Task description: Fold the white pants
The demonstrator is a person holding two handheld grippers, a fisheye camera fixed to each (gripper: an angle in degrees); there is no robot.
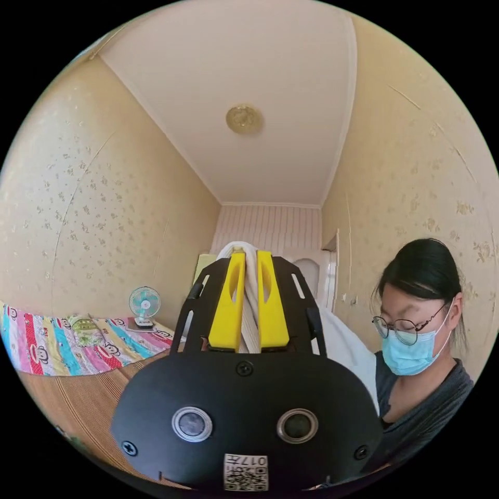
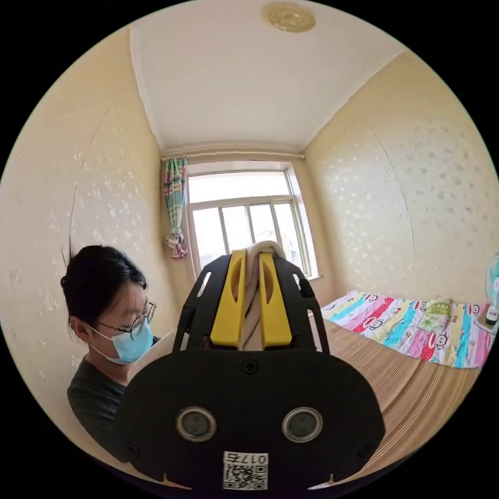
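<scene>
White pants [image 1: 251, 291] are pinched in both our grippers and raised up, with both cameras looking toward the ceiling. In the left gripper view, the left gripper [image 1: 251, 260] has its two yellow jaws pressed together on a bunch of the white cloth, which sticks out above the jaw tips and also hangs down toward the person [image 1: 421, 332]. In the right gripper view, the right gripper [image 2: 253, 257] nips a similar fold of the pants [image 2: 254, 296] between its closed jaws. We judge that we are in the lifting step, holding the pants up by two points to let them hang straight. Next we should lower them onto the striped mat [image 2: 410, 384] beside the colourful blanket [image 2: 416, 327], keeping the cloth stretched between our grippers, so the first fold comes flat.
</scene>
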